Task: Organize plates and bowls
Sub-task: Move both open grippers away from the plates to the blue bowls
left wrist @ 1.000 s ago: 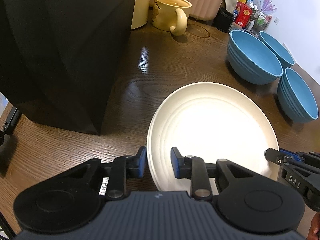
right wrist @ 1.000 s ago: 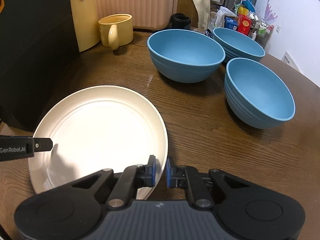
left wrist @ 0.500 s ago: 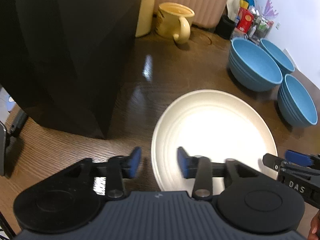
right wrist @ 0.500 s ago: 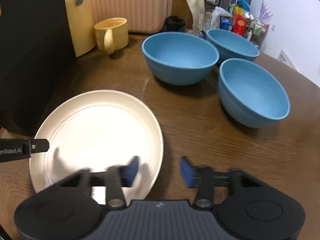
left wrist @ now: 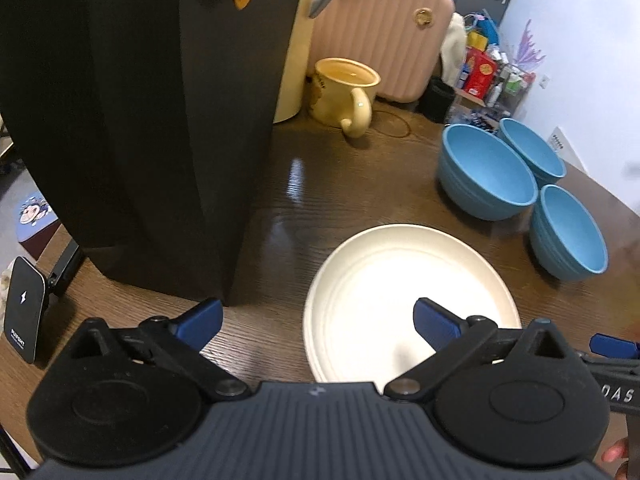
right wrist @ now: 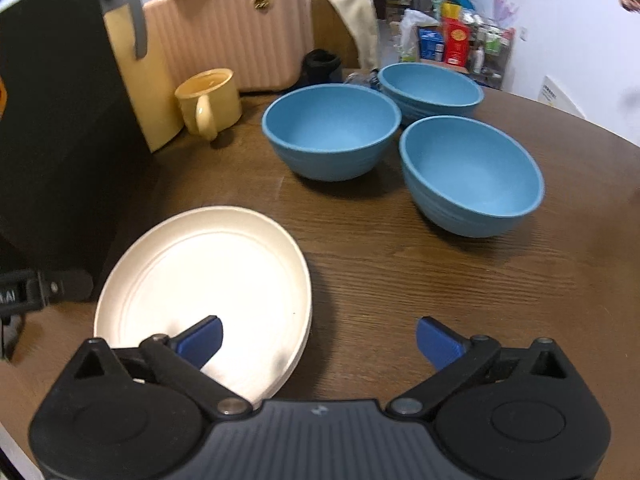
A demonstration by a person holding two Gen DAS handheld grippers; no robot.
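The cream plates (left wrist: 400, 280) lay flat in a low stack on the dark wooden worktop (left wrist: 340, 184), a second rim showing under the top plate along its near edge, and neither pair of tongs gripped them. The left tongs (left wrist: 316, 316) hung above the stack's left rim with their jaws opening wide, one blue pad (left wrist: 200, 320) over the bare wood and the other over the plate's face, nothing pressed between them. The right tongs (right wrist: 318, 338) hung above the stack's right rim, their jaws likewise opening; the left pad (right wrist: 200, 340) was over the plate, the right pad over the worktop, and both were clear of the rim. In the left wrist view the tip of the right tongs showed at the right edge, just beside the stack. Three blue bowls (right wrist: 332, 132) stood upright in a close cluster beyond the plates and to their right, well apart from the stack, each on the wood and none nested in another. A yellow mug (left wrist: 346, 94) stood farther back, its handle toward the camera, near a ribbed pink case (right wrist: 228, 32). A tall black box (left wrist: 140, 120) rose to the left of the plates, close to them.
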